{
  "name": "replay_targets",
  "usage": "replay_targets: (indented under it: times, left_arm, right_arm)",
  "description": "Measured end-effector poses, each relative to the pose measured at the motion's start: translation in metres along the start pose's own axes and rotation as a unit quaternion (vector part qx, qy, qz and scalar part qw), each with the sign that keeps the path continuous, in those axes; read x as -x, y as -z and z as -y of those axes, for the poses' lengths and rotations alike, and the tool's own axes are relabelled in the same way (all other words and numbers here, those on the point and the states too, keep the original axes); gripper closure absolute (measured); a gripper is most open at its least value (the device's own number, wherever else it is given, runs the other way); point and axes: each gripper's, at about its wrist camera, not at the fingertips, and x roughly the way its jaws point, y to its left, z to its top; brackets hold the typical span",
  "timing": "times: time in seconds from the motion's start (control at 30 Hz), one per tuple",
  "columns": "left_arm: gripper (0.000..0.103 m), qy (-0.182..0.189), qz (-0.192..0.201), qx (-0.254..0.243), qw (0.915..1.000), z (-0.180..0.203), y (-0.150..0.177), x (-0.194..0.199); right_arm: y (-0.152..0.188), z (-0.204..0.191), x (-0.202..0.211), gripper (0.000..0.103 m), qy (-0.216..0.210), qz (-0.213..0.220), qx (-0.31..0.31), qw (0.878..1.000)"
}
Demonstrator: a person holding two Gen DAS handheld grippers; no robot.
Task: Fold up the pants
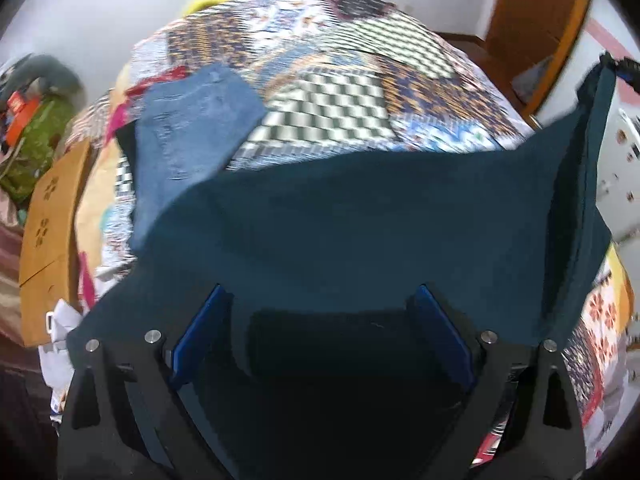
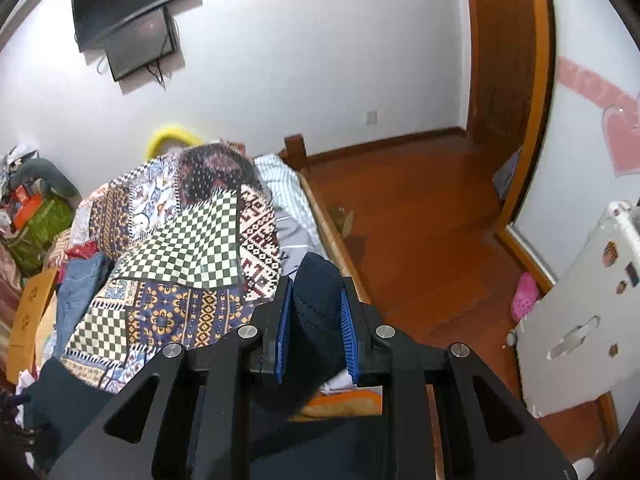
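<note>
In the left wrist view the dark teal pants (image 1: 360, 216) fill the middle and lower half of the frame, stretched as a broad sheet above the patchwork bedspread (image 1: 340, 92). The left gripper (image 1: 320, 320) sits at the bottom centre with its two blue pads (image 1: 200, 332) set wide apart; the cloth passes over and between them, but the area there is dark and blurred, so I cannot tell whether the fingers actually pinch anything. One edge of the pants rises steeply toward the upper right of the frame, up to a small black-and-blue shape at the border — apparently the other gripper. A folded pair of blue jeans (image 1: 192, 136) lies on the bedspread at centre left, partly tucked under the teal fabric.

In the right wrist view the right gripper (image 2: 314, 328) occupies the lower centre, its blue pads pressed in on a thick bunch of the pants (image 2: 316, 300) — the fabric bulges up above the fingertips and hangs below them. The bedspread (image 2: 180, 264) spreads across the left half, with the jeans (image 2: 76, 292) at its left edge. A wall-mounted screen (image 2: 132, 4) sits upper left, and the orange-brown floor (image 2: 420, 232) with the wooden door (image 2: 504, 60) takes the right side.
</note>
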Motion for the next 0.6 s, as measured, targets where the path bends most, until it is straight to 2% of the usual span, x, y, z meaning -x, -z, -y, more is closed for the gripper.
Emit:
replay_targets:
  times: [0.1,0.3,0.6]
  left_arm:
    - [0.007,-0.007,-0.006,-0.017,0.9998,0.02,0.005,-0.002]
    - [0.007,0.0,-0.019,-0.031,0.9993,0.041,0.016,-0.007]
    - [0.007,0.004,-0.013,-0.021,0.9997,0.042,0.02,-0.005]
  right_arm:
    - [0.01,0.016,0.011,0.083,0.003,0.0,-0.003,1.0]
    - [0.054,0.048,0.01,0.083,0.014,-0.037,-0.017,0.999]
    - [0.141,0.087,-0.002,0.082,0.039,-0.1,-0.065,0.992]
